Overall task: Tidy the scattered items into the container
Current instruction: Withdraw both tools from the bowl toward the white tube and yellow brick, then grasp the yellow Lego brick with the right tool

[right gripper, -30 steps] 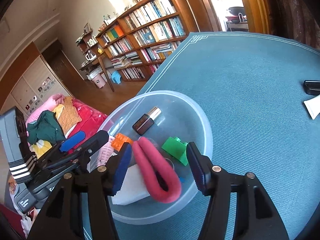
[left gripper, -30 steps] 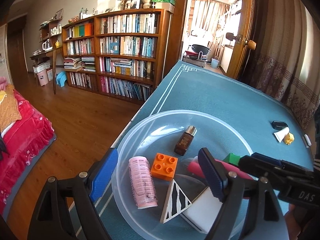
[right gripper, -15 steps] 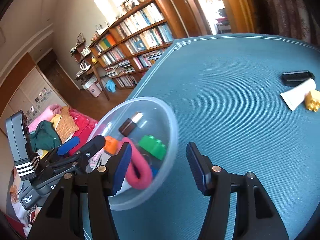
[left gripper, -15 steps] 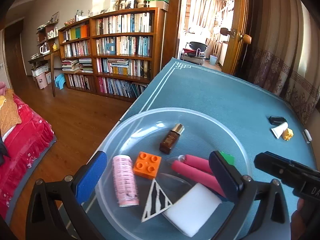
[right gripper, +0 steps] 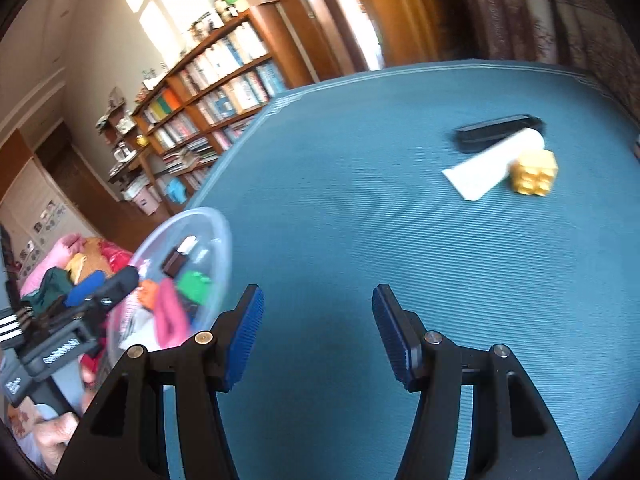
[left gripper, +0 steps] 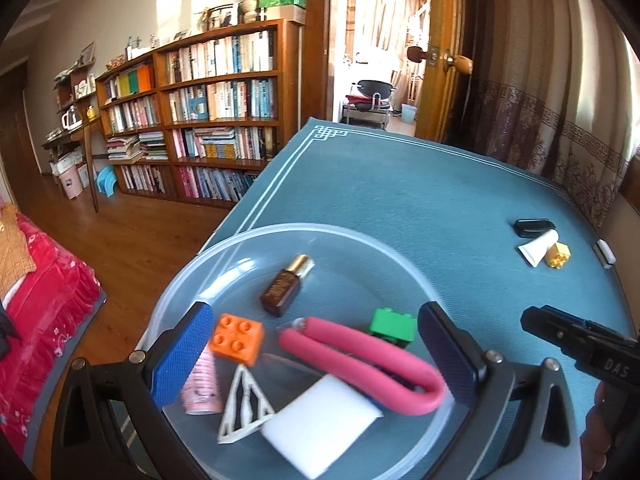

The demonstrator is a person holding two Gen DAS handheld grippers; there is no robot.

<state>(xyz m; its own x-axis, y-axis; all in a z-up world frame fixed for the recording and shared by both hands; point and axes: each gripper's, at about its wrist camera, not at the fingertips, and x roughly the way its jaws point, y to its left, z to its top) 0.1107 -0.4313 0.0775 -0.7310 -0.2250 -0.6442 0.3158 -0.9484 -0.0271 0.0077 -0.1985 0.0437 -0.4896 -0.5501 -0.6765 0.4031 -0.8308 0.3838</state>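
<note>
With its blue-padded fingers point(left gripper: 182, 354) spread wide and empty, the left gripper point(left gripper: 316, 350) hovers over a clear round plastic bowl point(left gripper: 360, 240) holding a pink looped band point(left gripper: 360, 354) and toy bricks. Likewise open and empty, the right gripper point(right gripper: 318, 330) hangs above the teal desk point(right gripper: 360, 220), well apart from a white tube point(right gripper: 490, 164) touching a yellow brick point(right gripper: 534, 171).

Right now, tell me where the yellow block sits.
The yellow block sits on the blue table, far right in both views, touching the white tube, outside the bowl.

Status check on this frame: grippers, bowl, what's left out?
Both grippers open, empty: left, right. Bowl part filled. Yellow brick, white tube, black case loose. Path clear.
</note>
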